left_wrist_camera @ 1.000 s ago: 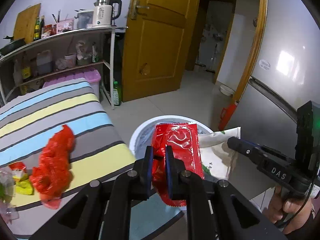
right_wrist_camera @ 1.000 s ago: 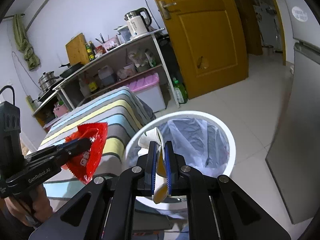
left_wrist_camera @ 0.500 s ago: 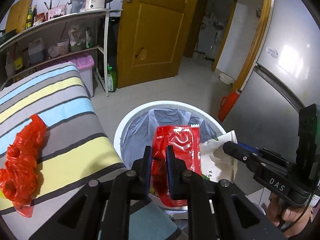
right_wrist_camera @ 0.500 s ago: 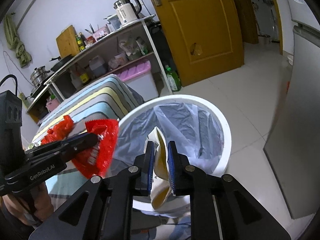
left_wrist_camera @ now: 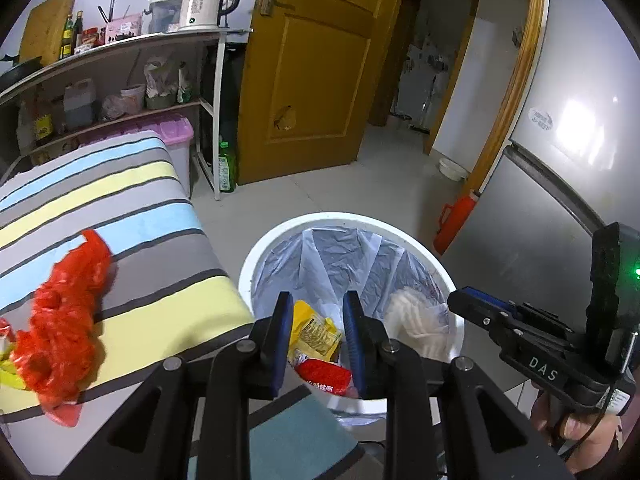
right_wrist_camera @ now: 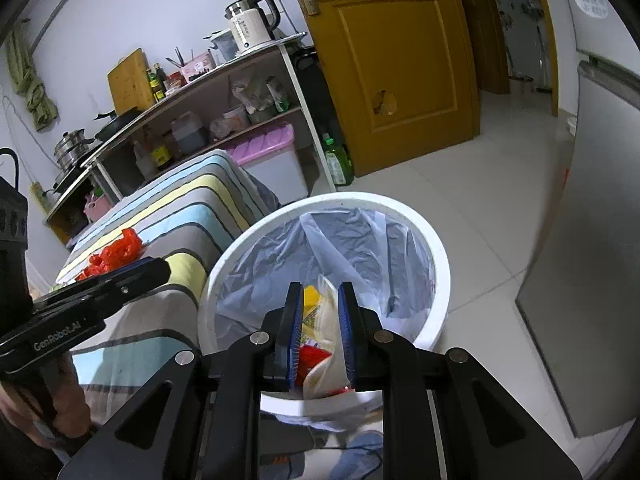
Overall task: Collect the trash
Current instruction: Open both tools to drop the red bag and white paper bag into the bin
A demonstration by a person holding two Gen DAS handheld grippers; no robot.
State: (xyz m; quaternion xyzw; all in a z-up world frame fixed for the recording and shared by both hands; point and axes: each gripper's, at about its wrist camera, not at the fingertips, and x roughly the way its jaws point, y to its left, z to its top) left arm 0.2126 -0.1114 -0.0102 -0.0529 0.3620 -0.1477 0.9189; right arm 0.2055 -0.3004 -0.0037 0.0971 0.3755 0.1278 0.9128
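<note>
A white bin [left_wrist_camera: 256,256] lined with a clear bag stands on the floor beside the striped table; it also shows in the right wrist view [right_wrist_camera: 438,256]. Inside lie a red wrapper [left_wrist_camera: 322,376], a yellow packet [left_wrist_camera: 316,334] and a white paper piece [left_wrist_camera: 412,316]. My left gripper [left_wrist_camera: 318,308] is open and empty above the bin's near side. My right gripper [right_wrist_camera: 320,300] is open and empty above the bin, with the dropped trash [right_wrist_camera: 324,344] below it. A crumpled red plastic bag [left_wrist_camera: 64,320] lies on the striped table [left_wrist_camera: 132,216].
More small wrappers [left_wrist_camera: 6,360] lie at the table's left edge. A shelf unit [left_wrist_camera: 120,80] with a kettle [left_wrist_camera: 204,0] stands behind. A wooden door [left_wrist_camera: 312,68], a fridge [left_wrist_camera: 580,160] at right and a red container [left_wrist_camera: 454,224] on the floor surround the bin.
Both grippers opened over the bin. The red wrapper dropped from the left gripper and the white paper piece from the right; both now lie inside the bin.
</note>
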